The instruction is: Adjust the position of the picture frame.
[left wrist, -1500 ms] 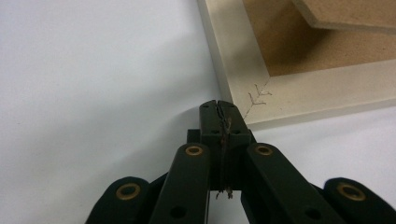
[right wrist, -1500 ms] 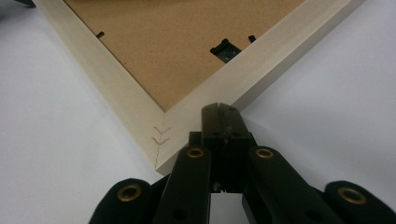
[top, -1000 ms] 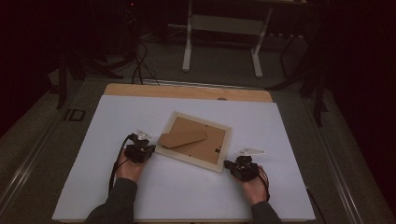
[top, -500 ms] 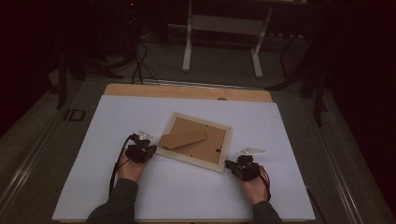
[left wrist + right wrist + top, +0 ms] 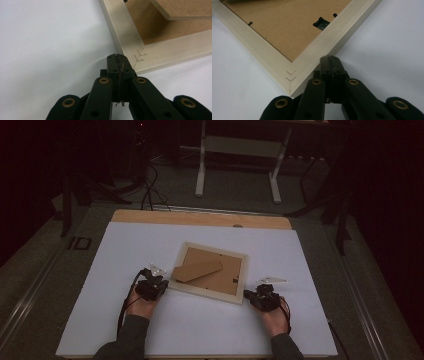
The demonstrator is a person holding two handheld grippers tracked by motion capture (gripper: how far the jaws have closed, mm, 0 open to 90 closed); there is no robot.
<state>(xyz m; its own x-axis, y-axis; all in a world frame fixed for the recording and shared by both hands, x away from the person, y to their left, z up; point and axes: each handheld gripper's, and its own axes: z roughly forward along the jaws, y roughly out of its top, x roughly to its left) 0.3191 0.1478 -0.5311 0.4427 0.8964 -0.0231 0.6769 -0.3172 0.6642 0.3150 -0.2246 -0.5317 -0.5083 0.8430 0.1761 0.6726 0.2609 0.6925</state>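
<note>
High view — closed claws (image 5: 151,289) (image 5: 263,300) apparently touching frame (image 5: 209,270)

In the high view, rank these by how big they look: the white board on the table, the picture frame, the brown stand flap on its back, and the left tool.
1. White board
2. Picture frame
3. Stand flap
4. Left tool, though only slightly smaller than the flap, so that ranking is unsure.

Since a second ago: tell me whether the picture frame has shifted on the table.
No. The picture frame lies at the same angle and spot against the table's wooden far edge.
</note>
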